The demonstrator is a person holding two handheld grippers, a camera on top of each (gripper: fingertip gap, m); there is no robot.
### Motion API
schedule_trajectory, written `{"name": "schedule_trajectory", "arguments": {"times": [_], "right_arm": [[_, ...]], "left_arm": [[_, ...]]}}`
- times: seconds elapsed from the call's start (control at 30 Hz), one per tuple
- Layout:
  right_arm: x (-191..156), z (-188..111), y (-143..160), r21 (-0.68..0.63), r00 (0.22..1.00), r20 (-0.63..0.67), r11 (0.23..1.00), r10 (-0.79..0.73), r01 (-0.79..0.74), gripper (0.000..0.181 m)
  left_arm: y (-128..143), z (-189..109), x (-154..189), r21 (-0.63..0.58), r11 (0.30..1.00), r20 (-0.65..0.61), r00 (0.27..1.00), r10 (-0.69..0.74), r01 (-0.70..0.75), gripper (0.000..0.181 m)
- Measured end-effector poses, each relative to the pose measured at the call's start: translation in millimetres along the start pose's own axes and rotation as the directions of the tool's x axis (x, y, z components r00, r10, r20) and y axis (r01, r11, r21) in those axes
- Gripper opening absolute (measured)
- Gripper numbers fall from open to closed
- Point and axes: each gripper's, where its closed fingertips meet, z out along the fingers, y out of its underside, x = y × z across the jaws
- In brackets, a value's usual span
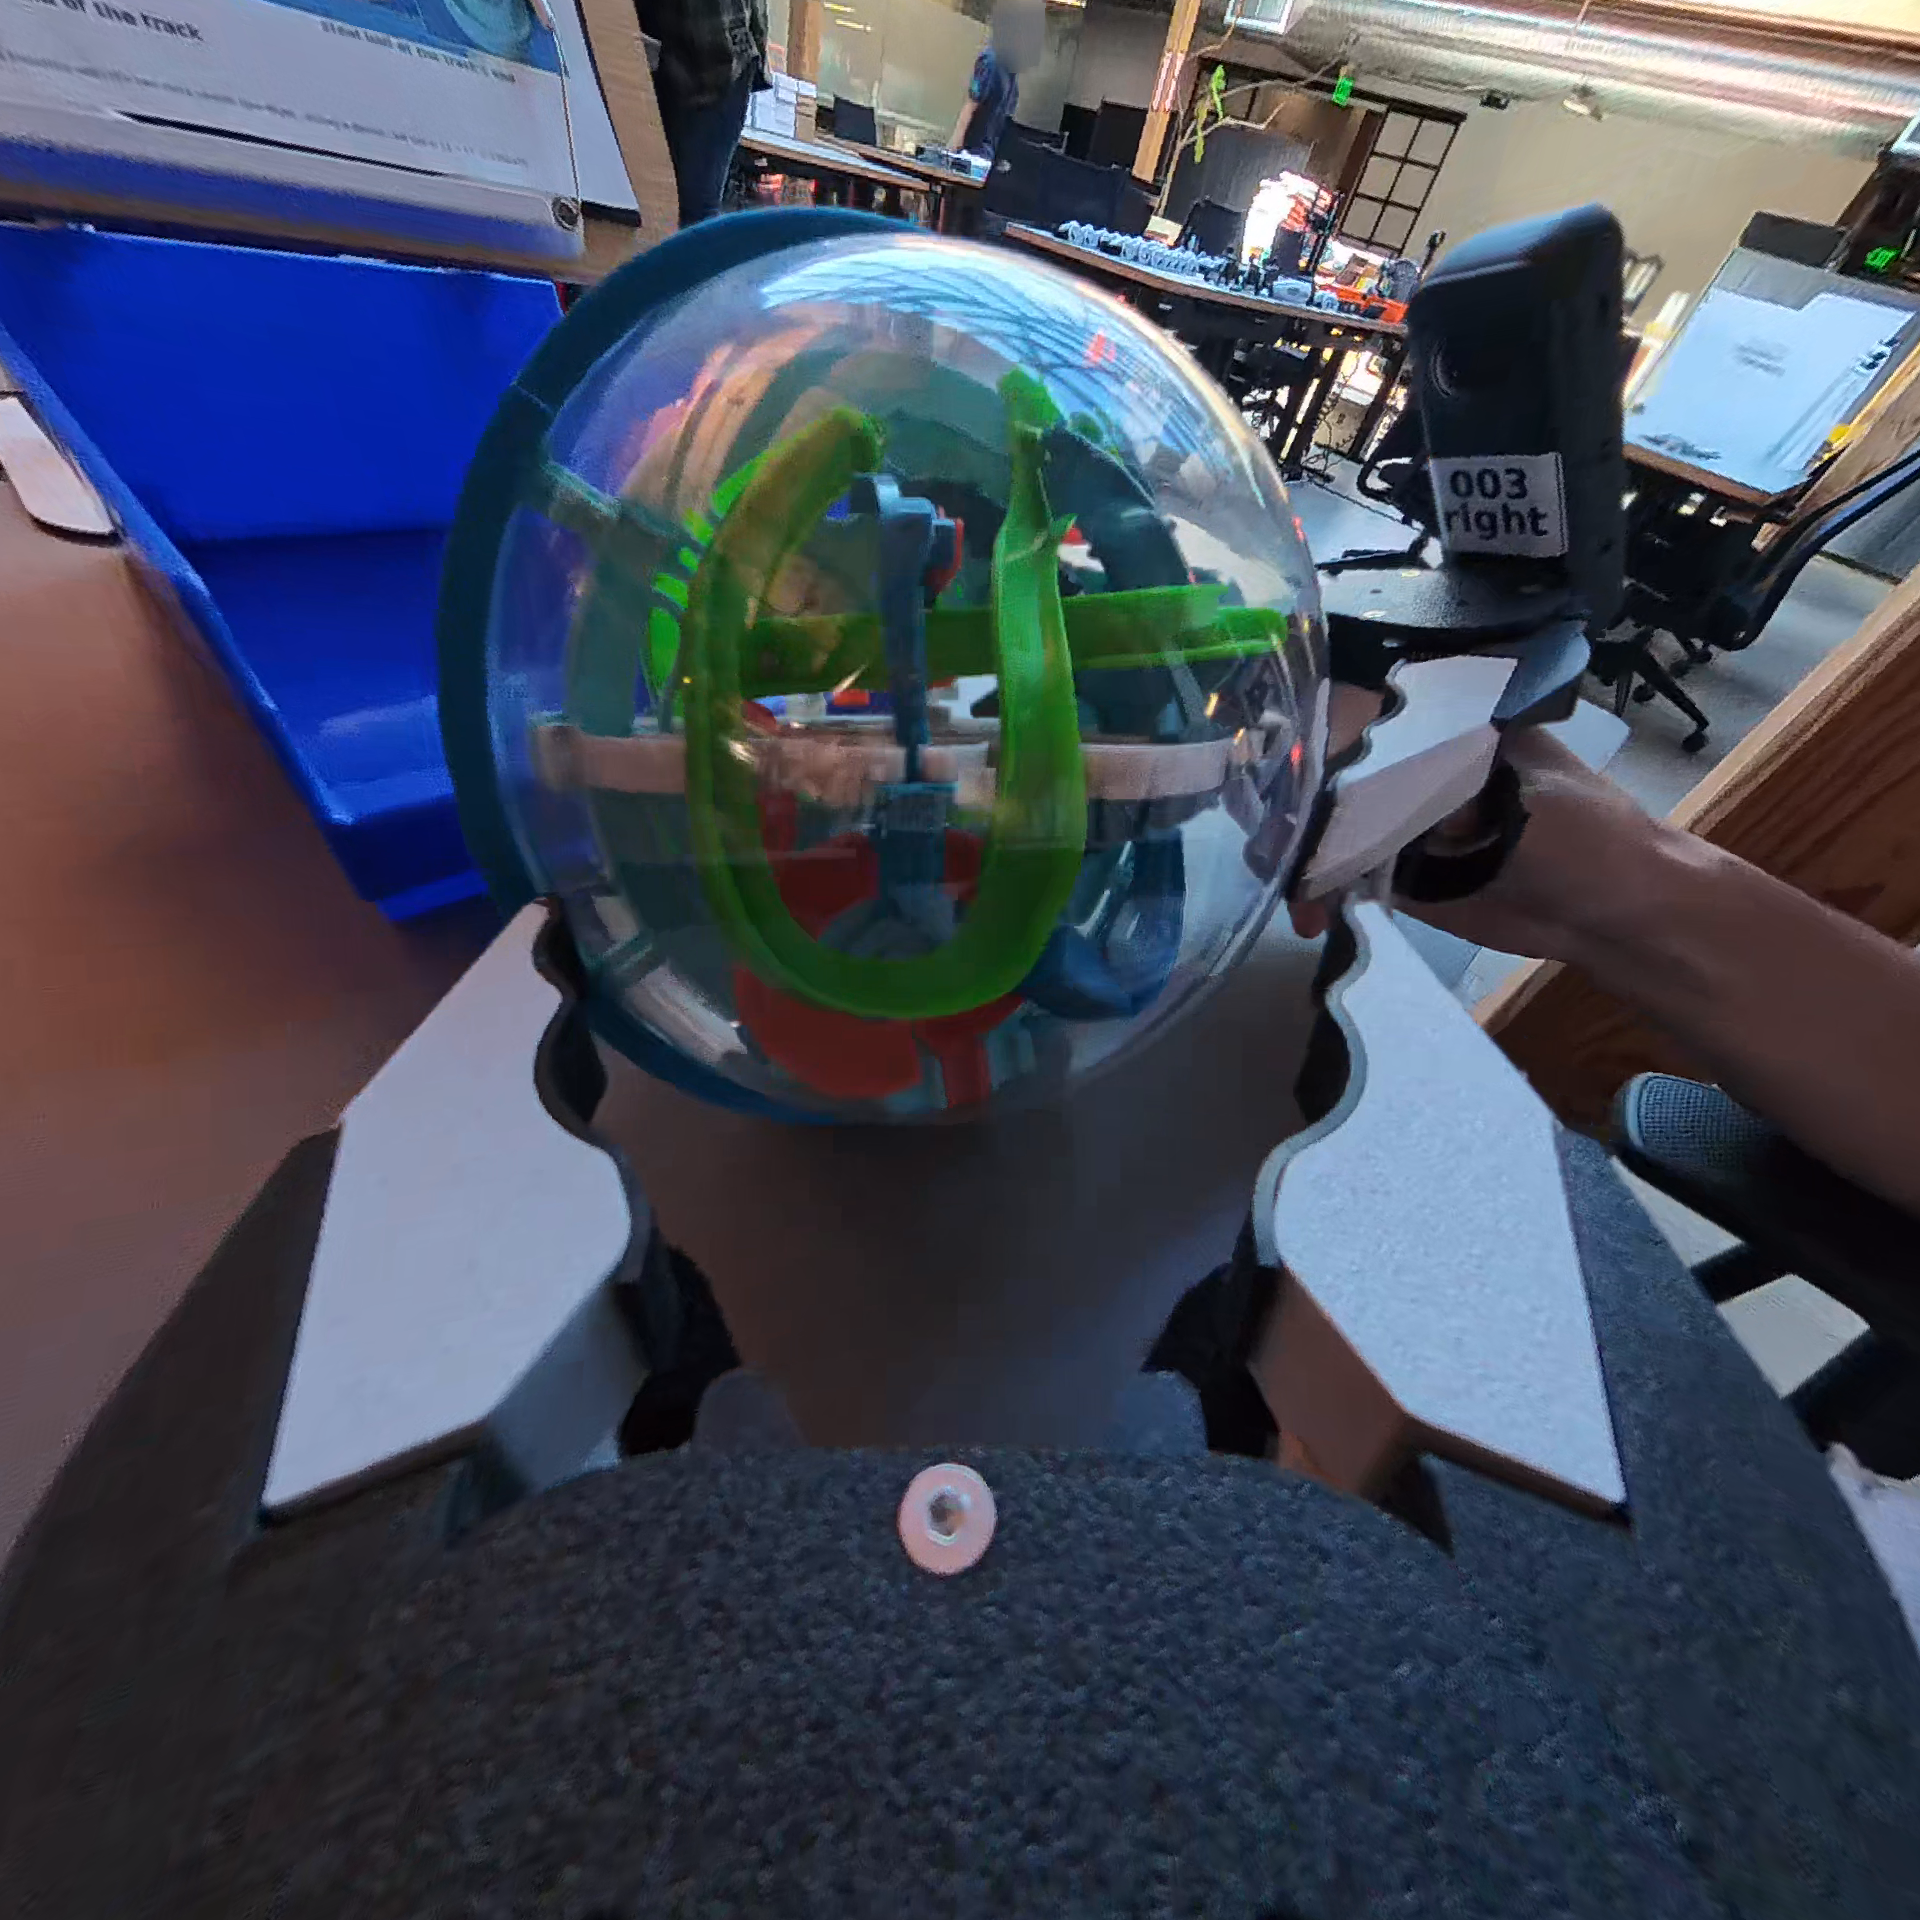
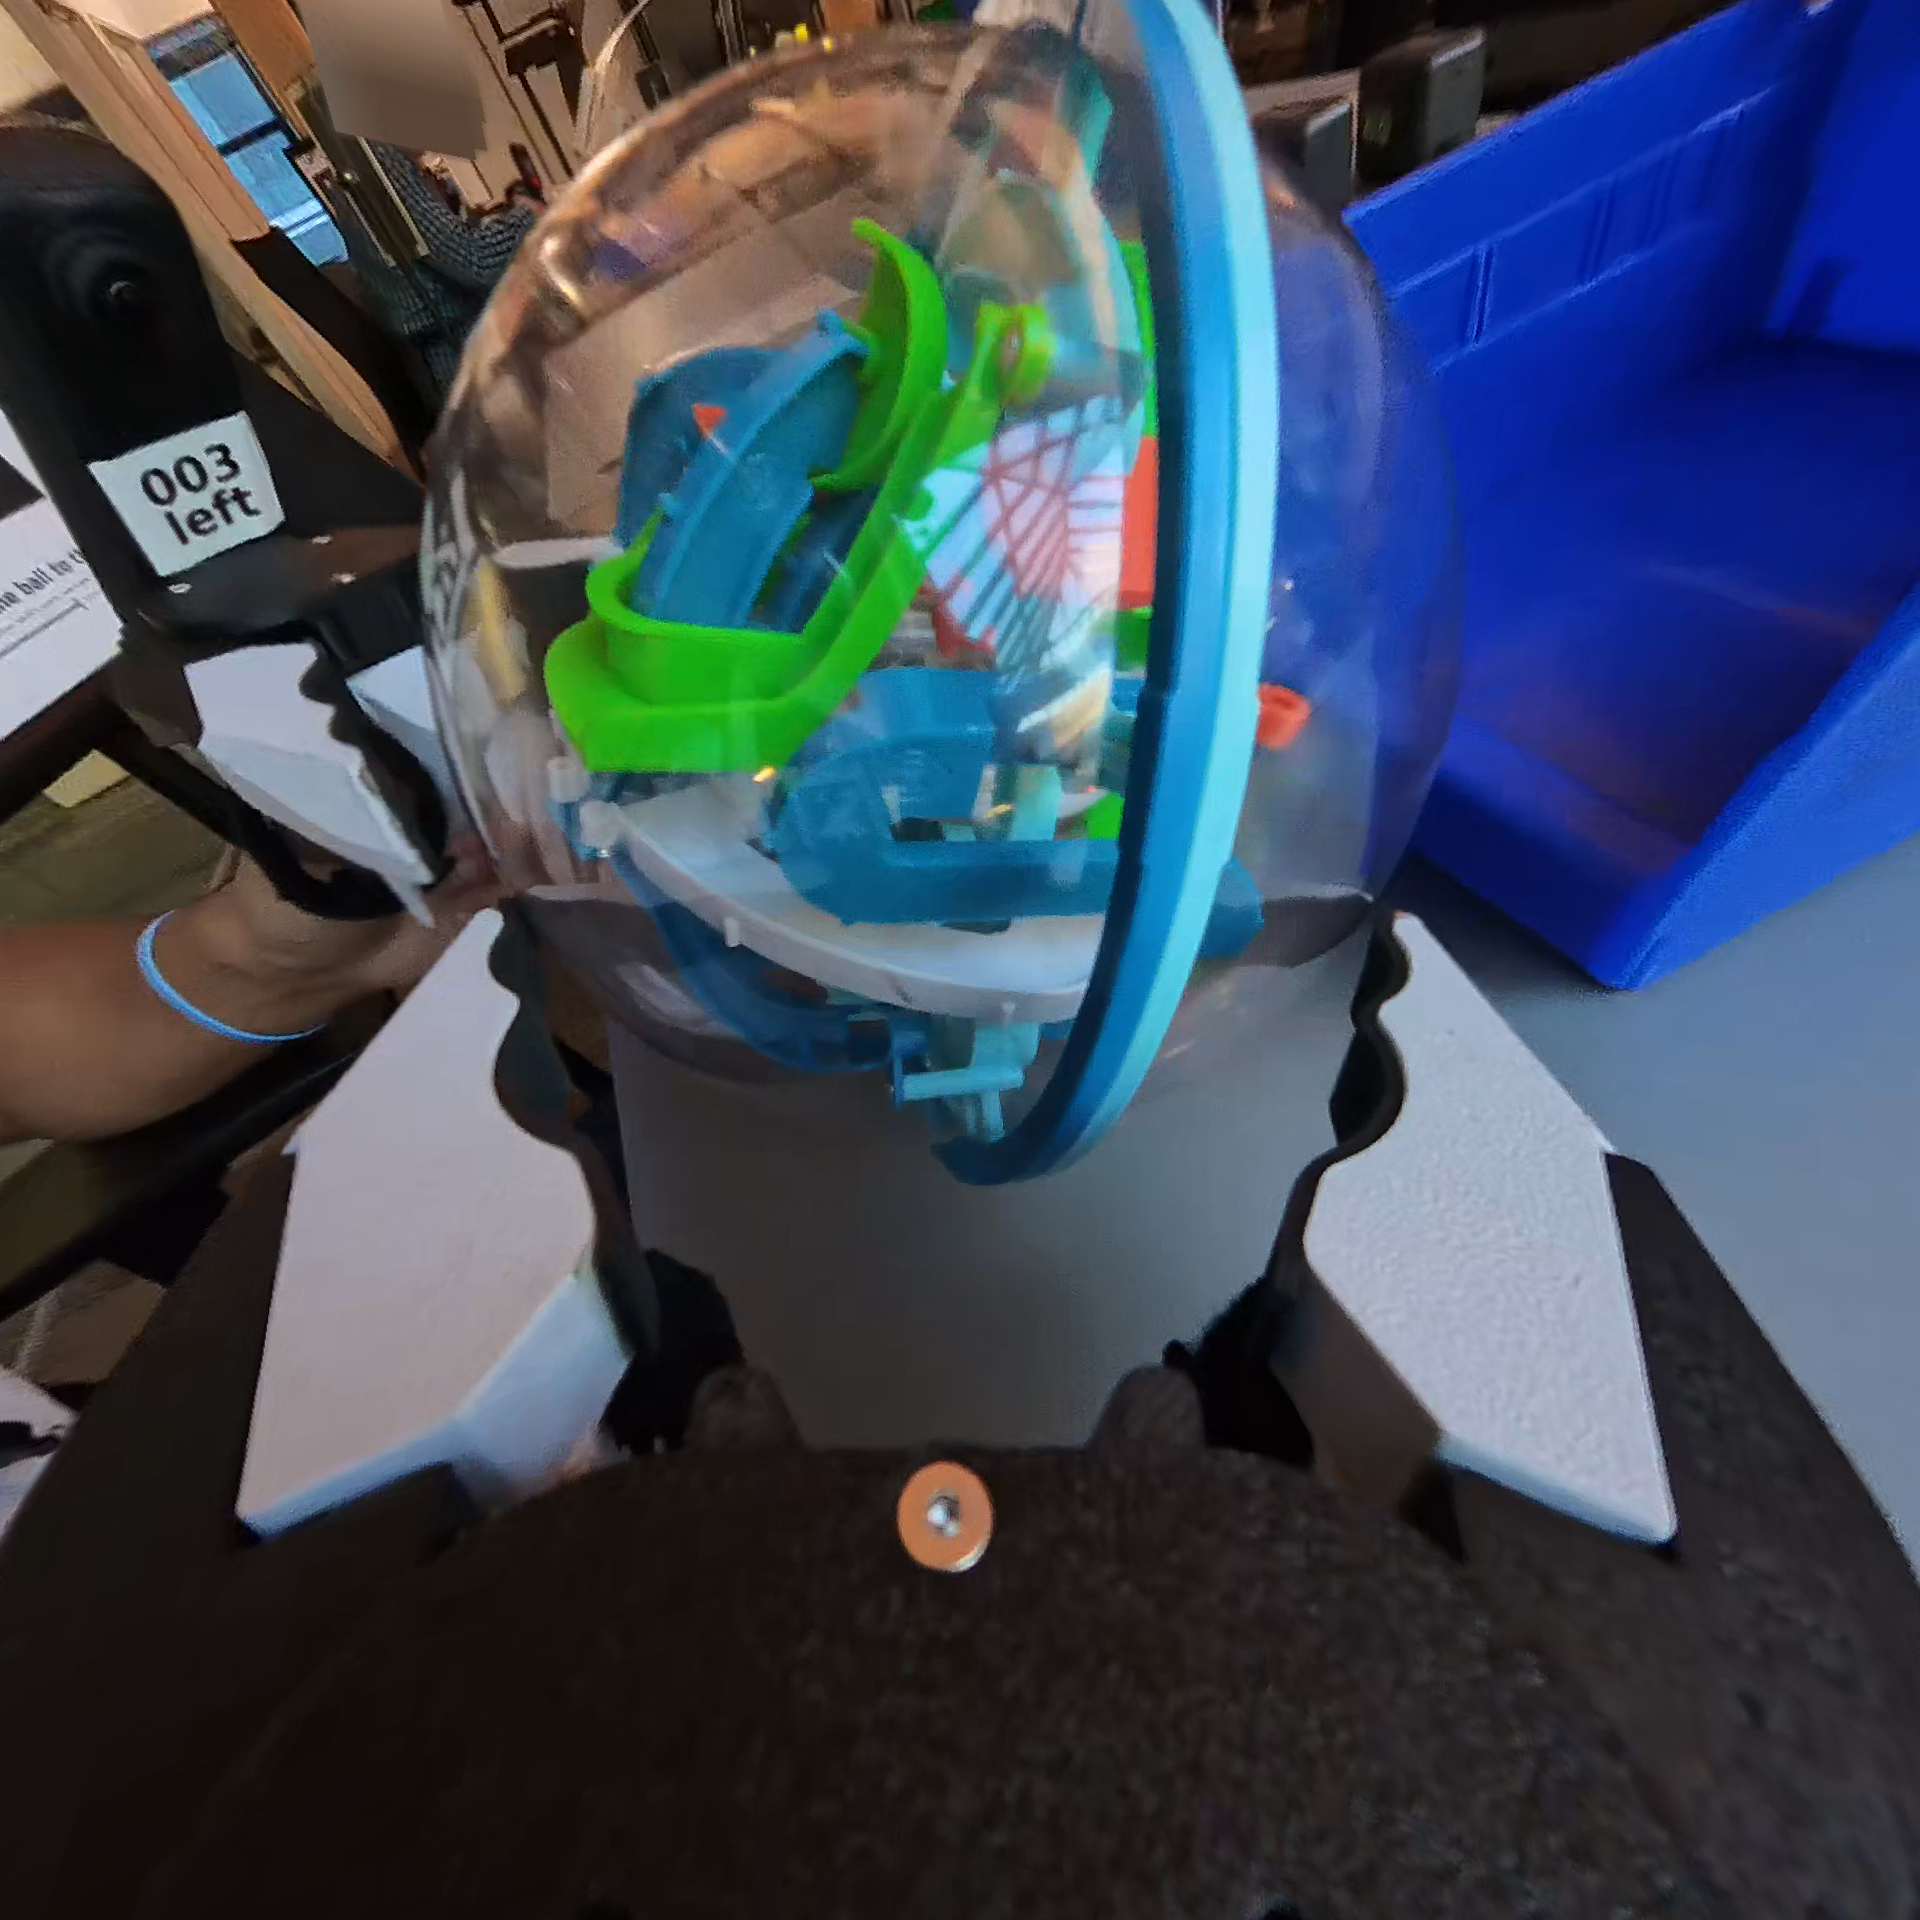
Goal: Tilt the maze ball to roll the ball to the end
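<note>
Two hand-held grippers cradle the clear maze ball [image 1: 883,675] above the table, just right of a blue bin [image 1: 291,582]. The left gripper [image 1: 940,935] spreads wide, its fingers pressed to the sphere's lower flanks; the right gripper [image 2: 945,935] does the same from the other side, and both hold it. The blue ring [image 2: 1195,623] stands nearly upright, so the tilting step appears under way. The small ball inside cannot be made out. The next move likely calls for a slow, joint roll of both wrists.

A blue bin [image 1: 312,540] sits on the desk [image 1: 125,935], with a printed sheet [image 1: 291,114] behind it.
</note>
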Motion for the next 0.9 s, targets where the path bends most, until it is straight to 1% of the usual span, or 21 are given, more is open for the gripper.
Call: {"name": "schedule_trajectory", "arguments": {"times": [0.07,0.17,0.27,0.37,0.47,0.53,0.7,0.8,0.9], "right_arm": [[1.9,-2.6,3.0,-0.017,1.0,0.007,1.0,0.02,-0.02,0.15],[4.0,-9.2,-0.3,0.023,0.999,-0.03,1.0,-0.013,0.013,0.147],[-1.4,-15.5,-2.3,0.046,0.999,-0.037,0.999,-0.021,0.023,0.132],[-3.1,-20.4,-7.8,0.09,0.998,-0.048,0.995,-0.037,0.041,0.125],[-7.0,-25.2,-14.5,0.134,1.0,-0.017,0.991,0.006,-0.004,0.118],[-6.6,-29.0,-18.4,0.159,1.0,-0.01,0.987,0.026,-0.025,0.109],[-4.6,-34.4,-24.5,0.215,1.0,-0.01,0.977,0.001,0.002,0.098],[-2.5,-36.6,-24.3,0.221,1.0,0.007,0.975,0.01,-0.011,0.096],[-0.3,-38.8,-24.6,0.229,1.0,0.012,0.973,0.022,-0.024,0.093]], "left_arm": [[-5.7,-3.3,-0.7,0.024,0.999,0.01,0.999,0.037,-0.038,0.126],[-7.8,-6.7,-3.1,0.027,0.997,0.035,0.997,0.067,-0.068,0.126],[-7.3,-8.9,-6.0,0.027,0.998,0.036,0.998,0.051,-0.052,0.124],[-4.5,-8.3,-4.5,0.023,0.999,-0.006,1.0,0.029,-0.029,0.117],[-1.8,-9.0,-7.1,0.016,1.0,-0.004,1.0,0.022,-0.022,0.117],[-0.7,-10.0,-8.0,0.012,1.0,-0.009,1.0,0.024,-0.024,0.117],[-2.2,-11.6,-11.2,0.025,1.0,-0.03,0.999,0.009,-0.008,0.114],[-5.5,-16.0,-13.5,0.054,0.998,-0.079,0.997,-0.023,0.028,0.105],[-12.1,-25.1,-19.2,0.093,0.993,-0.114,0.992,-0.061,0.072,0.09]]}}
